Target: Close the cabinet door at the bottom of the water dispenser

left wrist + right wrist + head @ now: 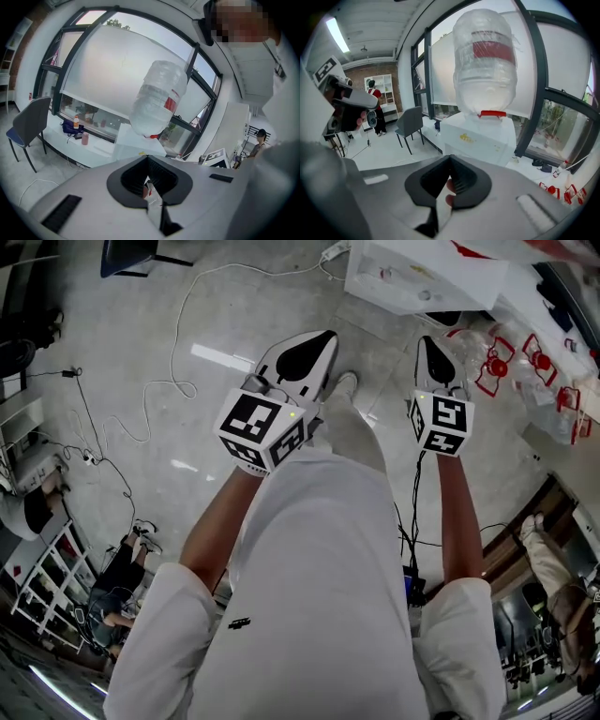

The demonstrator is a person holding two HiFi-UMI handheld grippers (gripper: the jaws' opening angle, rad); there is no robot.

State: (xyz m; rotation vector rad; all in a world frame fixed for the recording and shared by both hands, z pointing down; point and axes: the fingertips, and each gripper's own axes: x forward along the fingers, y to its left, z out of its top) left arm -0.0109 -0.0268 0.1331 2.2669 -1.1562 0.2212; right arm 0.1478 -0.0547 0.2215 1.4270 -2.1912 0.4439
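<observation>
The left claw [148, 164] and right claw [450, 164] are pinched together — water dispenser [480, 136] ahead, chair [410, 123] nearby.

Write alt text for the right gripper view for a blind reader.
A white water dispenser topped by a large upturned bottle stands before tall windows. The right tool, jaws together, fills the foreground; a grey chair stands at left.
</observation>
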